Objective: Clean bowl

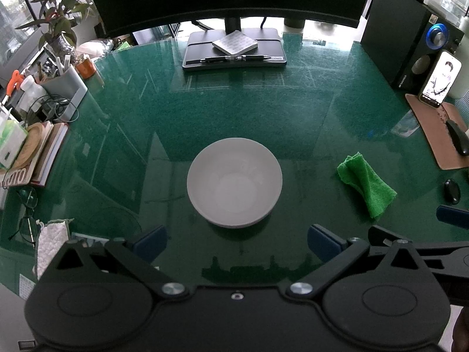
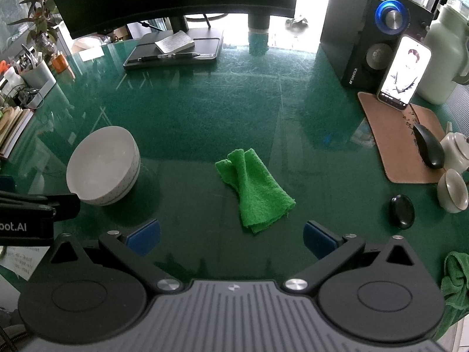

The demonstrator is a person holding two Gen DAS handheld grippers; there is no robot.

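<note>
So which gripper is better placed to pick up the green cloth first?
The right gripper. The green cloth lies straight ahead between its open fingers, while the left gripper faces the white bowl, with the cloth off to its right. Both are empty.

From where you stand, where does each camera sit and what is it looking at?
Left wrist view: rides on the left gripper, looking forward over its open blue fingers at the round white ceramic bowl.
Right wrist view: rides on the right gripper, fingers open, aimed at the crumpled green cloth.
Both show bowl, cloth, the green glass desk and each other's gripper at the edge.
</note>
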